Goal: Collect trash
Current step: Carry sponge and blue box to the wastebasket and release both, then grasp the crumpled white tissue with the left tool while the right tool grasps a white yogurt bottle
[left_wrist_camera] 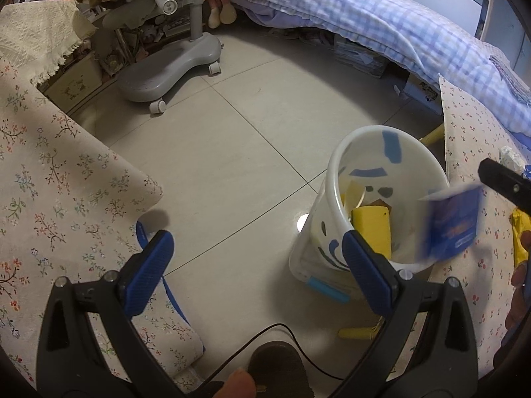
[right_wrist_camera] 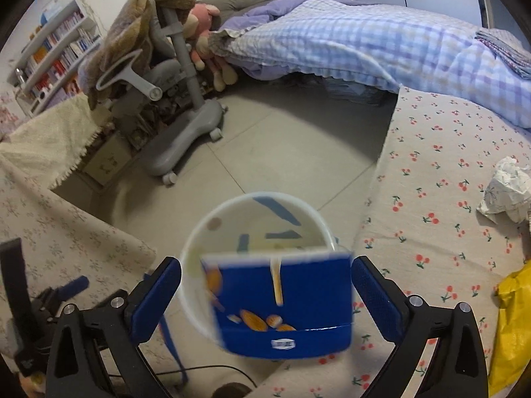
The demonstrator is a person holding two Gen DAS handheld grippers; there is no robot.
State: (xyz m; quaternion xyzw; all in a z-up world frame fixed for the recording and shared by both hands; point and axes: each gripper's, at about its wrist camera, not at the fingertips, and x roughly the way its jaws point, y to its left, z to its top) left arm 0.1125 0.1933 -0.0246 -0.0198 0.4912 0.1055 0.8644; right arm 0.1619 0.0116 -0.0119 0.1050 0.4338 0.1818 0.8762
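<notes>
A white bin [left_wrist_camera: 375, 199] with blue marks stands on the floor and holds a yellow box [left_wrist_camera: 371, 232] and paper scraps. It also shows in the right wrist view [right_wrist_camera: 255, 205]. A blue snack box [right_wrist_camera: 282, 301], blurred, is in mid-air between the fingers of my right gripper [right_wrist_camera: 265, 298], which is open and does not touch it. In the left wrist view the blue box [left_wrist_camera: 451, 225] hangs over the bin's right rim. My left gripper [left_wrist_camera: 255, 272] is open and empty, left of the bin.
A crumpled white paper [right_wrist_camera: 507, 192] and a yellow wrapper [right_wrist_camera: 511, 325] lie on the cherry-print cloth [right_wrist_camera: 431, 182] at right. A floral-covered surface [left_wrist_camera: 49, 182] is at left. A grey wheeled chair [left_wrist_camera: 169, 66] and a bed with a checked quilt [left_wrist_camera: 381, 16] stand beyond.
</notes>
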